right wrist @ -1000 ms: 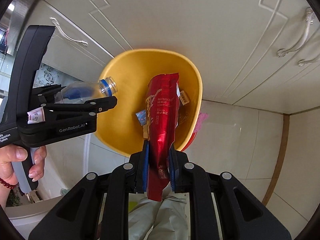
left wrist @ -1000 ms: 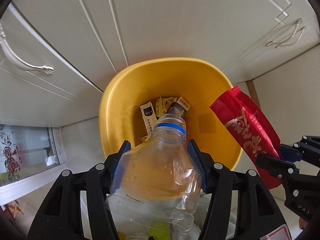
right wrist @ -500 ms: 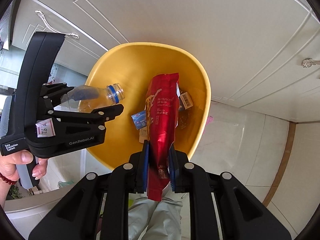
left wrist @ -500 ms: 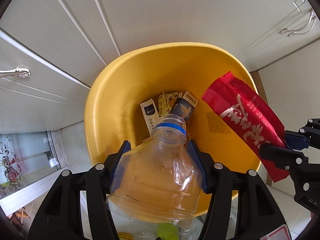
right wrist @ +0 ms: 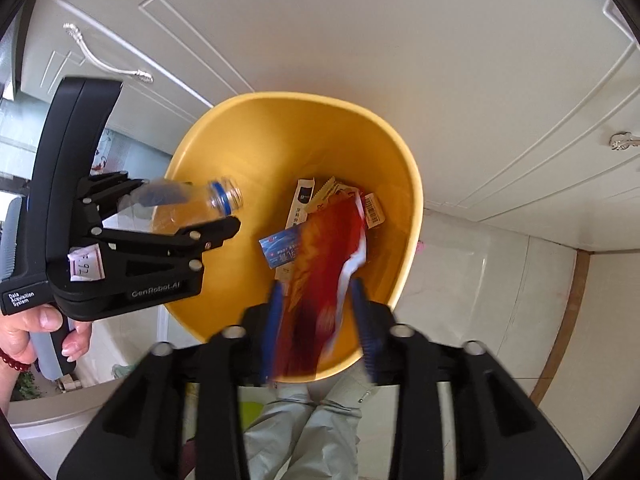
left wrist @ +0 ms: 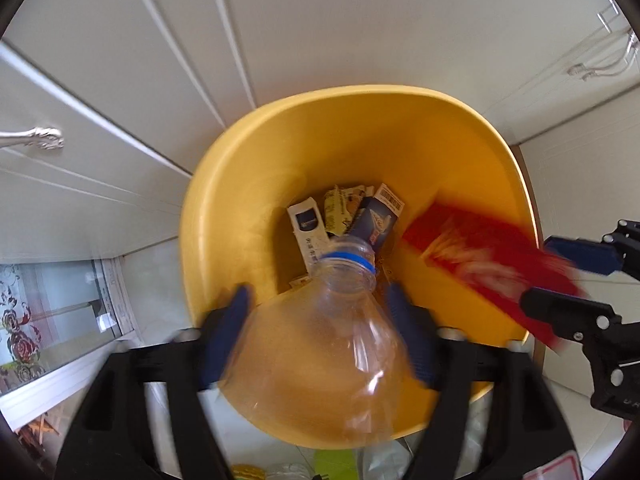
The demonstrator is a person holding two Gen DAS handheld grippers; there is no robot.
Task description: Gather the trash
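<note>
Opening, left tool (left wrist: pixel 320 312) lets bottle (left wrist: pixel 320 344) slip; right tool (right wrist: pixel 320 312) opens around red wrapper (right wrist: pixel 324 280) above yellow bin (right wrist: pixel 412 184).

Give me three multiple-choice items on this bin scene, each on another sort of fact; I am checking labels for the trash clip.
1. Where is the mouth of the clear plastic bottle?
A. Over the yellow bin
B. On a cabinet shelf
C. Lying on the floor tiles

2. What colour is the snack wrapper between the fingers of the right gripper?
A. Green
B. Red
C. Black

3. How do the fingers of the left gripper stand to the bottle?
A. Clamped flat on its cap
B. Spread on either side, jaws opening
C. Nowhere near the bottle

Answers:
1 A, the neck with its blue ring points down into the bin's opening.
2 B, the blurred wrapper is red with some white.
3 B, the blue pads sit wide at the bottle's shoulders.
</note>
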